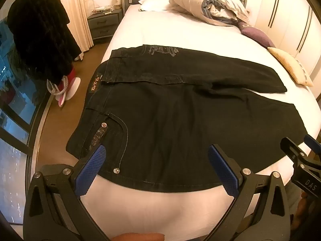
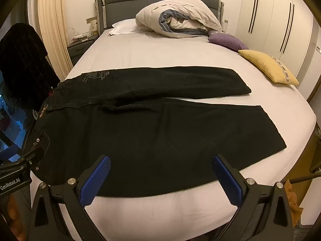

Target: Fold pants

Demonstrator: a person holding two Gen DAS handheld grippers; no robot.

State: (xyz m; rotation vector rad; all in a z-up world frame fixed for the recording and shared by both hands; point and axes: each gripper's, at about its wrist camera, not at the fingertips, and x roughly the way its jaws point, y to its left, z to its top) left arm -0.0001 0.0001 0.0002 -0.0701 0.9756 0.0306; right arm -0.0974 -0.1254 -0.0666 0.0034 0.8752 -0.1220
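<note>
Black jeans (image 1: pixel 180 116) lie flat across the white bed (image 1: pixel 160 28), waistband at the left, both legs spread to the right, a gap between them. They also show in the right wrist view (image 2: pixel 150 132). My left gripper (image 1: pixel 156 150) is open above the near hip pocket and near edge of the jeans, holding nothing. My right gripper (image 2: pixel 160 160) is open above the near leg's edge, holding nothing. The right gripper also shows at the right edge of the left wrist view (image 1: pixel 301 156), and the left gripper shows at the left edge of the right wrist view (image 2: pixel 18 172).
A rolled duvet (image 2: pixel 178 18) and white pillow (image 2: pixel 124 27) lie at the headboard. A purple cushion (image 2: pixel 226 40) and a yellow cushion (image 2: pixel 266 66) sit at the bed's right. A dark garment (image 1: pixel 40 34) hangs at the left, by a nightstand (image 1: pixel 104 24). Wardrobe doors (image 2: pixel 276 20) stand right.
</note>
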